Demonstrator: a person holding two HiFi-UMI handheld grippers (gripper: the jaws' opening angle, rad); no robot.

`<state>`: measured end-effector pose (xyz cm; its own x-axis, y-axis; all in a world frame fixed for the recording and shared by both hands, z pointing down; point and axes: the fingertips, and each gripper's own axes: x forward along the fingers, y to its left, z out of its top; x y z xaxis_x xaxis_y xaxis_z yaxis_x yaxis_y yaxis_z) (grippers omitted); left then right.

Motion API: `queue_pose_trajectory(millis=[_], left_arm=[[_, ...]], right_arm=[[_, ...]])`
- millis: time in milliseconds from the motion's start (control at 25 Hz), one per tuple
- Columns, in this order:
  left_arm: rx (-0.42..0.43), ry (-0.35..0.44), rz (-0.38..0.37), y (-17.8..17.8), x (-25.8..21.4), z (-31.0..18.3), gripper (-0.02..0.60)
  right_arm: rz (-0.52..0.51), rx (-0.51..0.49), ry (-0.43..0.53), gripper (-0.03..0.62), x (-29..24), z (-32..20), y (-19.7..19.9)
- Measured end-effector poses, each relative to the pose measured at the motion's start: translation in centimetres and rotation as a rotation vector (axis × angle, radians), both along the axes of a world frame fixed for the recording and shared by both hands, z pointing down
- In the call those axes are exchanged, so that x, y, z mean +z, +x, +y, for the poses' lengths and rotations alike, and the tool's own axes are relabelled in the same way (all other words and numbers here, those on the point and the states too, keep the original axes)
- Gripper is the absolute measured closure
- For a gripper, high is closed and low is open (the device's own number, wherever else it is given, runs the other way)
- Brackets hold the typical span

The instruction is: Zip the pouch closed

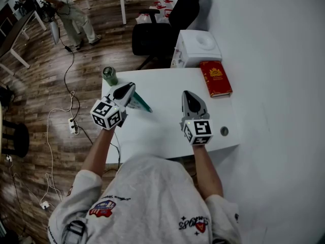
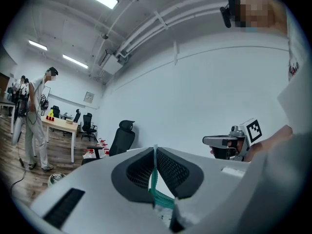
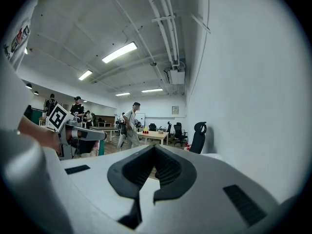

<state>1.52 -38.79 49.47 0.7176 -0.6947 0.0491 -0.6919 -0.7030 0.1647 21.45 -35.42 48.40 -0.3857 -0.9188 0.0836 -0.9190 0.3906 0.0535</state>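
My left gripper [image 1: 130, 88] is held level above the white table [image 1: 162, 126], shut on the edge of a teal pouch [image 1: 140, 104] that hangs below and to the right of its tips. In the left gripper view, the pouch's teal fabric [image 2: 157, 185] is pinched between the closed black pads [image 2: 141, 172]. My right gripper [image 1: 187, 93] hovers level to the right, apart from the pouch, shut with nothing in it. Its jaws [image 3: 155, 151] meet empty in the right gripper view, where the left gripper [image 3: 84, 134] and the pouch [image 3: 101, 147] show at the left.
A red book [image 1: 216, 79] lies at the table's far right. A green can [image 1: 109, 75] stands at the far left corner. A white box [image 1: 198, 48] and a black office chair [image 1: 152, 34] sit beyond the table. A small round object [image 1: 224, 131] lies near the right front edge.
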Motion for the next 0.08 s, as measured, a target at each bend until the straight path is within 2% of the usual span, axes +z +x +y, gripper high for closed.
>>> queue_pose_trajectory(millis=[80], left_arm=[[0.001, -0.002, 0.001, 0.13, 0.11, -0.04, 0.563]], right_arm=[[-0.001, 0.001, -0.001, 0.592, 0.05, 0.01, 0.17]])
